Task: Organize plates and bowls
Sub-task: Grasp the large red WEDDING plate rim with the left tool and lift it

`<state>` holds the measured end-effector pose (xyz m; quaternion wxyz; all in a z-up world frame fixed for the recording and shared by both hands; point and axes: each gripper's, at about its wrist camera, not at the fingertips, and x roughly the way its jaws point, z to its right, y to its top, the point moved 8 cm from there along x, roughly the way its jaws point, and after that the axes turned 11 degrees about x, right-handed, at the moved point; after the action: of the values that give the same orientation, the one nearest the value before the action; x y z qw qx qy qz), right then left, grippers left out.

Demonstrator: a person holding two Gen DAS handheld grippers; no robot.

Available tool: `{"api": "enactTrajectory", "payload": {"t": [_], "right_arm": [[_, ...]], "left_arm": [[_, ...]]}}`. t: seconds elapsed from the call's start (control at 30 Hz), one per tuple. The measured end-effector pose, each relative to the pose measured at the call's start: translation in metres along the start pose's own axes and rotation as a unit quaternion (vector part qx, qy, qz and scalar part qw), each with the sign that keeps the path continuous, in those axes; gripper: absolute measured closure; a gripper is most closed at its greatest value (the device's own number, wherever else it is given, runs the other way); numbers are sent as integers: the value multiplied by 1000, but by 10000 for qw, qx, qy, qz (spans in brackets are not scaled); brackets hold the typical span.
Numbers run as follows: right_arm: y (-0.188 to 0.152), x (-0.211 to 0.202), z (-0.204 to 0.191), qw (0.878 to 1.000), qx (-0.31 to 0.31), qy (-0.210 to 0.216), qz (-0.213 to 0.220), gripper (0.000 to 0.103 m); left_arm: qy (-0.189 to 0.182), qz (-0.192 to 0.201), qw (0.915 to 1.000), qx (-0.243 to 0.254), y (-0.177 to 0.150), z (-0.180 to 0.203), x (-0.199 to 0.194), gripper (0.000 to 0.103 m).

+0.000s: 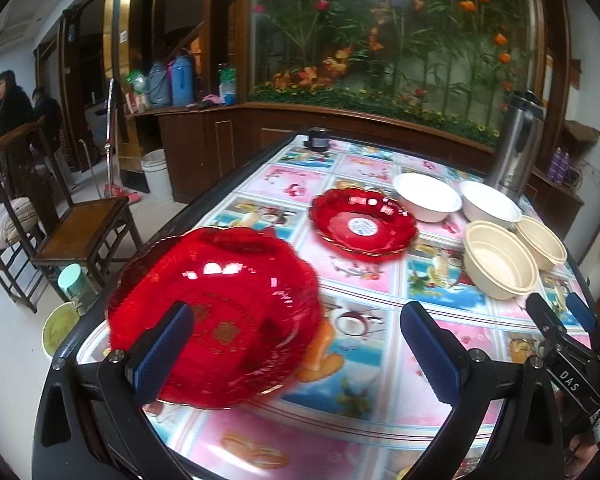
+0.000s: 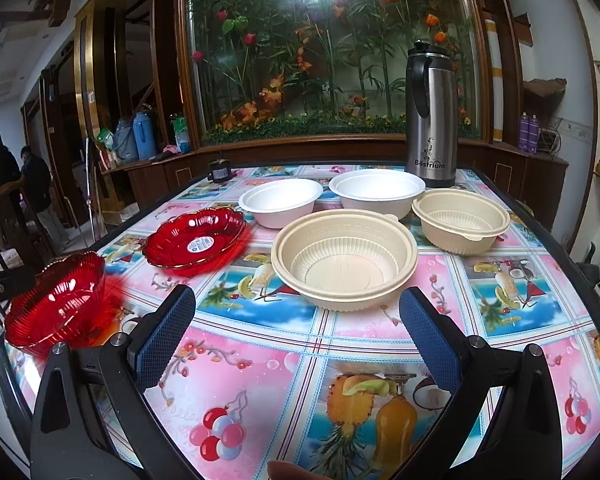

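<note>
A red scalloped plate [image 1: 228,312] lies at the table's near left corner, blurred, right in front of my left gripper [image 1: 298,344]. The gripper is open, its left finger overlaps the plate's near rim, and nothing is between the pads. The right wrist view shows that plate [image 2: 60,300] tilted. A second red plate [image 1: 364,222] [image 2: 196,242] lies mid-table. Two white bowls [image 2: 280,200] [image 2: 376,192] and two beige ribbed bowls [image 2: 344,256] [image 2: 460,218] stand separately further right. My right gripper [image 2: 298,336] hangs open and empty just short of the nearer beige bowl.
A steel thermos flask [image 2: 432,116] stands at the table's far right behind the bowls, and a small dark jar [image 2: 220,170] at the far left edge. Wooden chairs [image 1: 80,224] and two people stand left of the table. Bare patterned tablecloth [image 2: 260,380] lies under the right gripper.
</note>
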<state>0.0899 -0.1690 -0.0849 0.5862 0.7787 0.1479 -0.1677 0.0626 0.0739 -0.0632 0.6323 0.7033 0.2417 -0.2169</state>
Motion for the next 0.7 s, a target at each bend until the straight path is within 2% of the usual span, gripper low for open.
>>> {"api": "enactTrajectory", "payload": {"t": [0.4, 0.7], "right_arm": [[-3, 5, -21, 10000, 6, 0, -16, 0], [-10, 16, -82, 9990, 45, 443, -84, 0]], "left_arm": [[330, -39, 9989, -316, -11, -54, 1, 0], [602, -146, 9967, -534, -20, -97, 3, 0]]}}
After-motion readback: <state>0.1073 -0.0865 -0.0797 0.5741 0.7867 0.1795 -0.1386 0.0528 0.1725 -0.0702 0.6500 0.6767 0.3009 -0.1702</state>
